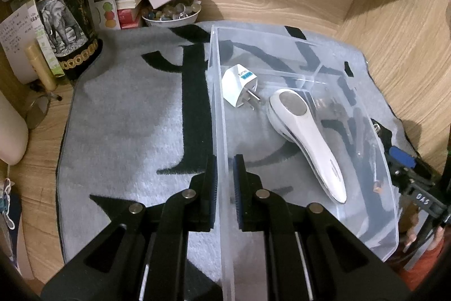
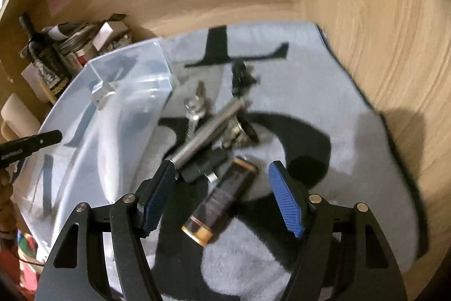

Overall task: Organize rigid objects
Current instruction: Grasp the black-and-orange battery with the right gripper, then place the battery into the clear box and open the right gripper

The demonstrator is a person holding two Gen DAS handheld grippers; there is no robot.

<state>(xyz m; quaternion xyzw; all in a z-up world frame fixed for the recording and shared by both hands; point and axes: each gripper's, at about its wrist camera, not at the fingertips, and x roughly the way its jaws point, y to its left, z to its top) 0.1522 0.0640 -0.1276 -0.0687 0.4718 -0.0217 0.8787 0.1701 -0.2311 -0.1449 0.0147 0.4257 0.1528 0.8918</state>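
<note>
My left gripper (image 1: 225, 188) pinches the clear bin (image 1: 390, 171) wall; right gripper (image 2: 222, 196), spread, straddles the lighter (image 2: 222, 202) — crowding metal bits could snag.

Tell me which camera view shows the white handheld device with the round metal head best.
The left wrist view. There the white handheld device with the round metal head lies fully visible and sharp inside the clear plastic bin, beside a white plug adapter. The right wrist view is motion-blurred and shows only the bin's wall, not the device.

Left tongs (image 1: 225, 188) nearly closed; right tongs (image 2: 221, 193) spread wide.
</note>
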